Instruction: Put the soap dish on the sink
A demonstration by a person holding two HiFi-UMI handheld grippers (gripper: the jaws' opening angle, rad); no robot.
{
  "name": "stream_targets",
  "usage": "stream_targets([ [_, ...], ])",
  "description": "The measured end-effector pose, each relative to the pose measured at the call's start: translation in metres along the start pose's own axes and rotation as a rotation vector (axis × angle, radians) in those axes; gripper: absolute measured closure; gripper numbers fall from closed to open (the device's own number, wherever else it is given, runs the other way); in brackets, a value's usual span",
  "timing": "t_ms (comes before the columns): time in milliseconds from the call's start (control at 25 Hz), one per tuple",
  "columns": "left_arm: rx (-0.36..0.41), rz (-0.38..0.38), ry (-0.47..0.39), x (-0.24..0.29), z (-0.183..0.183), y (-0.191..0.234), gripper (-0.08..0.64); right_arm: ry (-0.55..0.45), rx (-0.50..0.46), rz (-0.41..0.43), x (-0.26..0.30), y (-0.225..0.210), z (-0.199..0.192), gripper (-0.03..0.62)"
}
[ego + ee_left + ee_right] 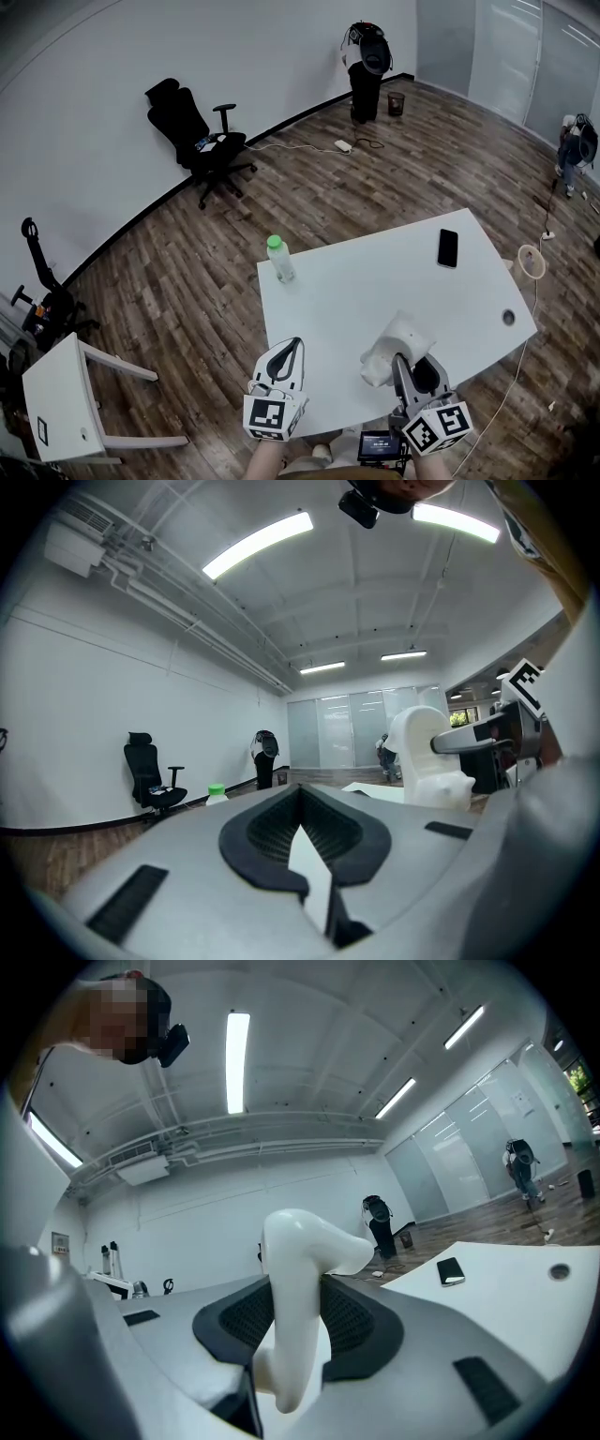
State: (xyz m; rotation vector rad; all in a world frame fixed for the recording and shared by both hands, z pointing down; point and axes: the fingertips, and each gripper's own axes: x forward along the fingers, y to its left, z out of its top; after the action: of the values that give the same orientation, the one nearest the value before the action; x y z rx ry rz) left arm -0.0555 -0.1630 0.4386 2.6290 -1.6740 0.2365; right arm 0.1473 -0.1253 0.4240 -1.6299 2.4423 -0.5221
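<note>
The soap dish [392,345] is a white, curved plastic piece, held just above the near part of the white table [356,281]. My right gripper [399,360] is shut on it. In the right gripper view the dish [298,1269] stands upright between the black pads [361,1321]. My left gripper [292,345] hovers over the table's near left corner, shut with nothing in it. In the left gripper view its pads [272,832] meet, and the dish [427,757] shows to the right. No sink appears in any view.
A green-capped bottle [279,259] stands at the table's left edge and a black phone [447,247] lies at its far right. A black office chair [202,141], a small white side table [61,394] and a person [572,150] stand on the wood floor.
</note>
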Motion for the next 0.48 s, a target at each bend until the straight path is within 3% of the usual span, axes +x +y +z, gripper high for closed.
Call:
stream_targets([
  [320,0.040,0.019,0.018,0.021,0.002,0.003,0.552,0.051,0.028,0.046,0.025,-0.008,-0.008,0.443],
  [480,0.018,0.037,0.028,0.025,-0.005,0.014,0.552,0.074,0.030,0.069,0.039,-0.003,-0.014,0.443],
])
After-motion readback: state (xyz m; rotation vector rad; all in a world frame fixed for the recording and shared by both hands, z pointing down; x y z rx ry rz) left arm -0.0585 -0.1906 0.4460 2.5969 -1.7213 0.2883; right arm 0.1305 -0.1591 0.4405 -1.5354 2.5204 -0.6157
